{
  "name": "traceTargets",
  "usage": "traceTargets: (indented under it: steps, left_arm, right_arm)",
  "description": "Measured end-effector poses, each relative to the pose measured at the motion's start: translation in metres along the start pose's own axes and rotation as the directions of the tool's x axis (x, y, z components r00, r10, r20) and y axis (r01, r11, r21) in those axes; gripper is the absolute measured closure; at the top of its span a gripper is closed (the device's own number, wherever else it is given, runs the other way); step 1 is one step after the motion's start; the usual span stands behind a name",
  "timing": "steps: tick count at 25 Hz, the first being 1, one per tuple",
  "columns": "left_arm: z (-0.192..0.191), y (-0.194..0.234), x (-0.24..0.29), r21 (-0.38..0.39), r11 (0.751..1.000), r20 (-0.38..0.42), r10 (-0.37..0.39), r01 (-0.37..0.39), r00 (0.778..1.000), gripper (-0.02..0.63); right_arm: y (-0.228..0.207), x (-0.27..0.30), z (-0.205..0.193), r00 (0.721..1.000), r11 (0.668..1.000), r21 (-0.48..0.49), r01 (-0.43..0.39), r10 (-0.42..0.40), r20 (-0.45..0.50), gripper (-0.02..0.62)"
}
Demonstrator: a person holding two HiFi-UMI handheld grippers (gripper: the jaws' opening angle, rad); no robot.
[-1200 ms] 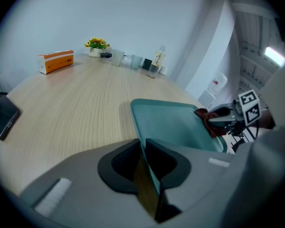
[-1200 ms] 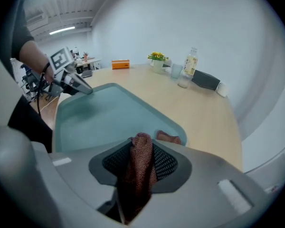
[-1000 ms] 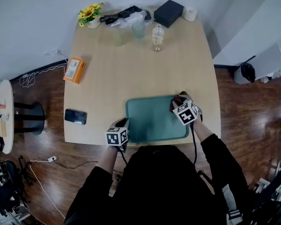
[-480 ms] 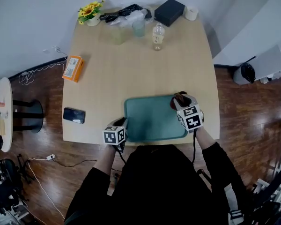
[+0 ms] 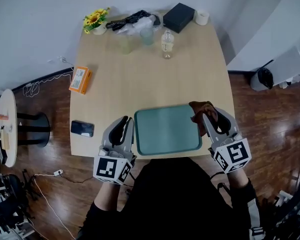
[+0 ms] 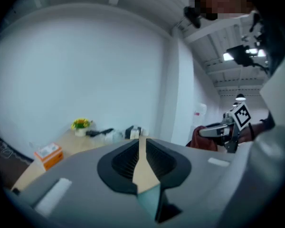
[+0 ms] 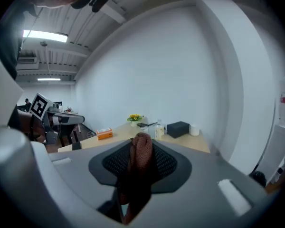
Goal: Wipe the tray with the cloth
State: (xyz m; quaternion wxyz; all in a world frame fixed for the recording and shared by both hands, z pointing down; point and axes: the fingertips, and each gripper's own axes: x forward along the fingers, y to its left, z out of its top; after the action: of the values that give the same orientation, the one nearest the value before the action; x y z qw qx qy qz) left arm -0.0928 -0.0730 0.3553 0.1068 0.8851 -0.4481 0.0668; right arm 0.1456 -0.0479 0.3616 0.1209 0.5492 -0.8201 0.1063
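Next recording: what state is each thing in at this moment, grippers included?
left gripper: shut, empty, beside the tray's left edge.
right gripper: shut on the cloth.
cloth: bunched, clamped between the jaws, at the tray's far right corner.
tray: flat on the table, nothing lying in it.
water bottle: upright.
phone: lying flat.

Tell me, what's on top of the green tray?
The tray looks bare. Only the brown cloth, pinched in the right gripper, overlaps its far right corner. That corner is hidden beneath it, so whether they touch is unclear.
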Motion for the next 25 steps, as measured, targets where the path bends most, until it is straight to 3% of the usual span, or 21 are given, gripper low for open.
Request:
traceTargets:
  steps: [3,5,7,11,18,22,25]
  left_arm:
    - [0.053,-0.031,-0.013,0.119,0.992,0.167,-0.051,0.031,0.985,0.577]
    - [0.064,-0.043,-0.016,0.149,0.988,0.21,-0.066,0.035,0.975,0.578]
    - [0.062,-0.044,-0.016,0.143,0.989,0.207,-0.066,0.037,0.976,0.577]
    - [0.052,-0.026,-0.016,0.049,0.999,0.188,-0.031,0.022,0.982,0.578]
    - [0.044,0.001,-0.029,0.011,0.998,0.166,0.066,-0.069,0.984,0.578]
    - [0.039,0.001,-0.03,0.007,0.997,0.158,0.072,-0.074,0.985,0.578]
    - [0.039,-0.005,-0.03,0.007,0.998,0.158,0.063,-0.065,0.985,0.577]
  right_arm:
    - [0.009,-0.017,0.03,0.998,1.0,-0.028,-0.004,0.006,0.062,0.48]
    - [0.012,-0.025,0.044,0.996,0.999,-0.052,-0.001,0.005,0.092,0.48]
    - [0.013,-0.029,0.053,0.992,0.997,-0.081,0.01,0.0,0.125,0.48]
    - [-0.005,-0.033,0.048,0.986,0.994,-0.102,0.042,-0.025,0.165,0.48]
    - [-0.1,-0.07,0.018,0.963,0.967,-0.042,0.25,-0.244,0.11,0.48]
    - [-0.121,-0.059,-0.025,0.962,0.961,-0.044,0.273,-0.271,0.041,0.48]
    - [-0.129,-0.025,-0.111,0.963,0.971,0.007,0.239,-0.236,-0.133,0.48]
